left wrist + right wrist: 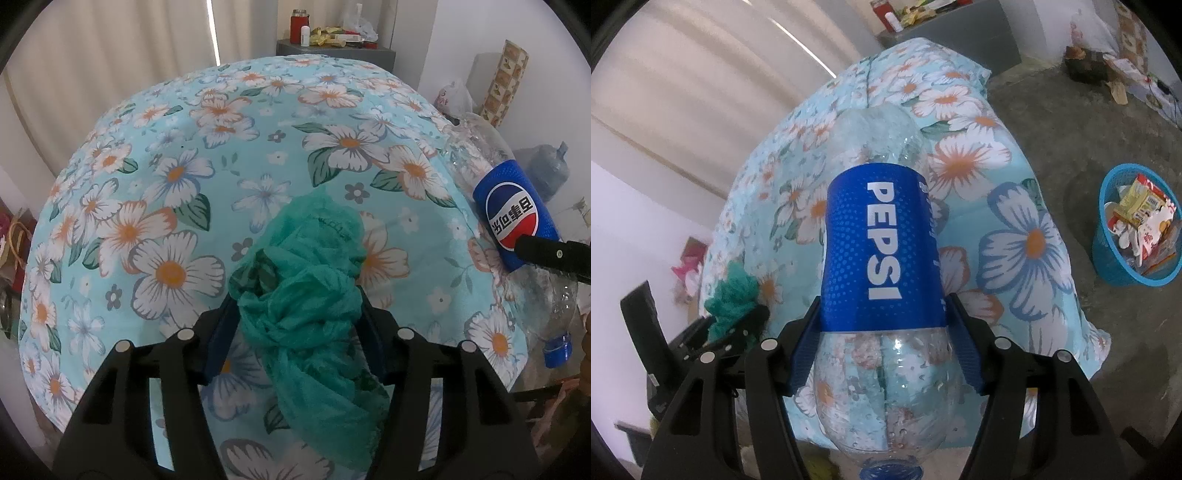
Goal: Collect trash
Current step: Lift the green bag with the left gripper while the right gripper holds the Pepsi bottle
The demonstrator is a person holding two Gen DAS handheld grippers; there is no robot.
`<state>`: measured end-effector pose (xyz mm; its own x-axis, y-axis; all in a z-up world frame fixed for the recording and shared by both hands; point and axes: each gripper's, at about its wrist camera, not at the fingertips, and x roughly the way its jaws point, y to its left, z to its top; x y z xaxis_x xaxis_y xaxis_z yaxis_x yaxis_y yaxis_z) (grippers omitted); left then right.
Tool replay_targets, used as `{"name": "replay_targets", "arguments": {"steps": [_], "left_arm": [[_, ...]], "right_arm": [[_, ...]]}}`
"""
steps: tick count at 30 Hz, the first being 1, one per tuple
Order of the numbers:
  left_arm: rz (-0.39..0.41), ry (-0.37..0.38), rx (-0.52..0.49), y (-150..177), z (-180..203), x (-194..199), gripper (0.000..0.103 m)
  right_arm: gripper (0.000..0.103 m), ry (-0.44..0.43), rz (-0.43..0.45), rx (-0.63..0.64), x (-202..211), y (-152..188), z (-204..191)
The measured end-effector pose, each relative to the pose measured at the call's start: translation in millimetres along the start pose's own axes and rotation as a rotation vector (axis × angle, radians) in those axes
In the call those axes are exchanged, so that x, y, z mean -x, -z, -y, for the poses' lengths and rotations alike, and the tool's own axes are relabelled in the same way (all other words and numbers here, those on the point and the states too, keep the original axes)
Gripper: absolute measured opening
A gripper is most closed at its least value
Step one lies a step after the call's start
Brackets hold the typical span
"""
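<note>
The left tool [299, 306] pinches a crumpled green bag [306, 280] between its blue pads, the bag bunched over the near part of the floral-covered surface [177, 155]. The right tool [882, 332] is closed on a clear bottle [879, 236] at the lower edge of its blue Pepsi label, by the surface's right edge. The bottle's long axis runs along the tool's fingers, blue cap [557, 349] toward the tool, base pointing away. On the floor to the right, a blue basket [1108, 258] holds wrappers and paper scraps.
</note>
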<state>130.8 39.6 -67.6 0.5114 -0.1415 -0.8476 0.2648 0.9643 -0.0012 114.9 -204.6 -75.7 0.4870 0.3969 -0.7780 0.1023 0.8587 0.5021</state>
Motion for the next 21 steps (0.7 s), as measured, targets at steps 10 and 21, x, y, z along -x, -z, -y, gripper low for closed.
{"name": "replay_targets", "arguments": {"steps": [10, 21], "left_arm": [[0.021, -0.014, -0.025, 1.8, 3.1, 2.3, 0.048], [0.035, -0.025, -0.037, 2.8, 6.5, 6.2, 0.047]], "right_arm": [[0.064, 0.029, -0.021, 0.036, -5.2, 0.3, -7.9], [0.063, -0.016, -0.011, 0.005, 0.4, 0.7, 0.3]]}}
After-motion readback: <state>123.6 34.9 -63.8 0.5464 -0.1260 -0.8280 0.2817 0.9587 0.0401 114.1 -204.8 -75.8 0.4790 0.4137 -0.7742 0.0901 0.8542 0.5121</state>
